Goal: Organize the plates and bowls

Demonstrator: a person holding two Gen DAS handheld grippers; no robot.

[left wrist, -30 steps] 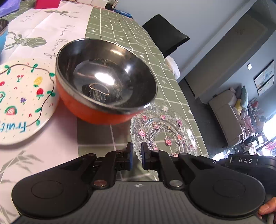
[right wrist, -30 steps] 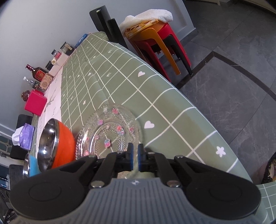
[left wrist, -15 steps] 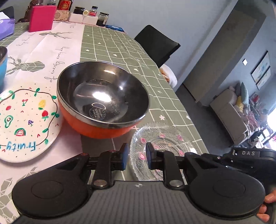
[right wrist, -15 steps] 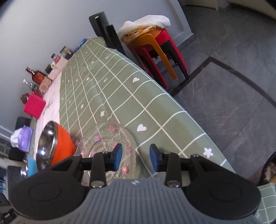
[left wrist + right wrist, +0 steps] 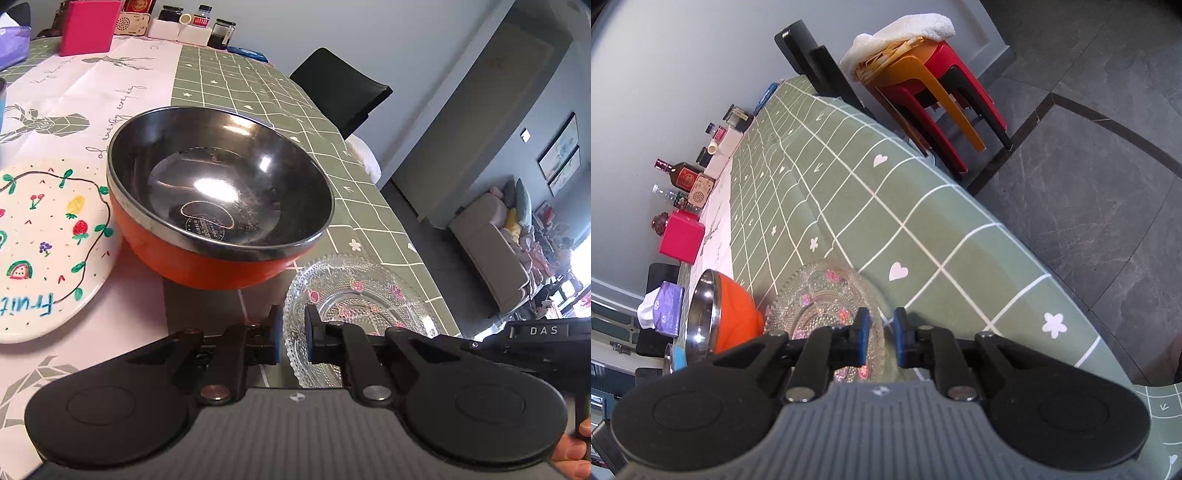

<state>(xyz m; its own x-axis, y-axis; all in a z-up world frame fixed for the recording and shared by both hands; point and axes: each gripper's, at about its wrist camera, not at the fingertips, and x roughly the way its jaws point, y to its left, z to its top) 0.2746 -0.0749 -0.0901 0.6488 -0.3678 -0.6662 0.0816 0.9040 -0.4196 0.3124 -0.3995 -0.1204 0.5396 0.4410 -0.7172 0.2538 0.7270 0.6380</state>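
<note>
An orange bowl (image 5: 221, 206) with a steel inside stands on the table, and it also shows in the right wrist view (image 5: 733, 314). A clear glass plate (image 5: 362, 295) with pink flowers lies to its right, near the table edge; the right wrist view shows it too (image 5: 820, 299). A white fruit-painted plate (image 5: 48, 243) lies left of the bowl. My left gripper (image 5: 293, 328) is slightly open over the glass plate's near-left rim. My right gripper (image 5: 881, 332) is slightly open at the plate's right rim. Neither holds anything.
A pink box (image 5: 88, 27), jars and bottles (image 5: 199, 26) stand along the far wall. A black chair (image 5: 340, 92) and stacked stools (image 5: 934, 81) stand beside the table. The table edge (image 5: 1015, 236) drops to the floor on the right. A tissue pack (image 5: 663, 308) lies at the left.
Both grippers were shut a second ago and have opened. The right gripper opened wide, then narrowed at the glass plate's rim. The left camera tilted up and back down.
</note>
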